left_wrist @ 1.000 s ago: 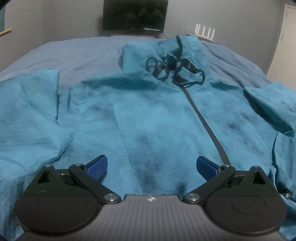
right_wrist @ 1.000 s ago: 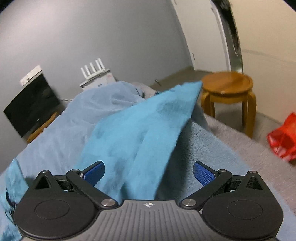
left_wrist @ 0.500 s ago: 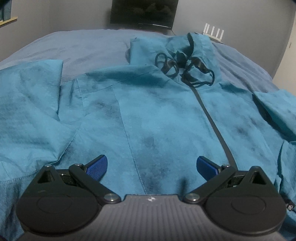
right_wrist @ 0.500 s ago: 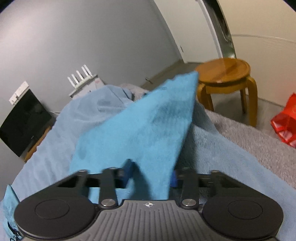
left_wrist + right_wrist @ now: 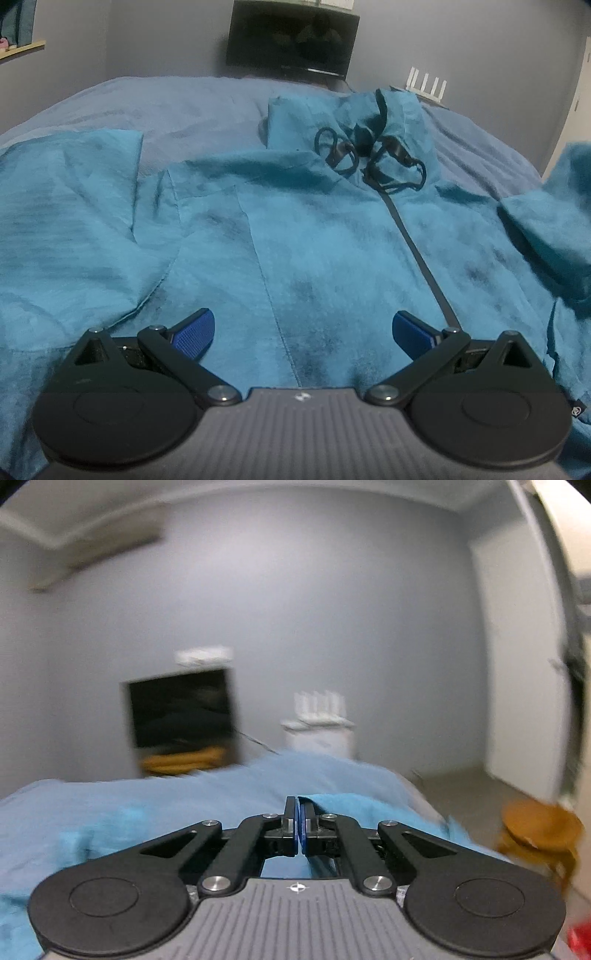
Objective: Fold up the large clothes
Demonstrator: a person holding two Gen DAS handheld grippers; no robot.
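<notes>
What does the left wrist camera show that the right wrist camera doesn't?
Only the left wrist view shows the jacket spread flat, with its zipper, hood cords and a sleeve, and the left gripper open above it.

Only the right wrist view shows the right gripper with its fingers shut on teal fabric, a wooden stool and the door.

Both show the bed, the black screen and the white router.

Left hand-held gripper (image 5: 301, 334), black linkage arms, blue ribbed pads (image 5: 194, 332), silver screws, grey ridged body
</notes>
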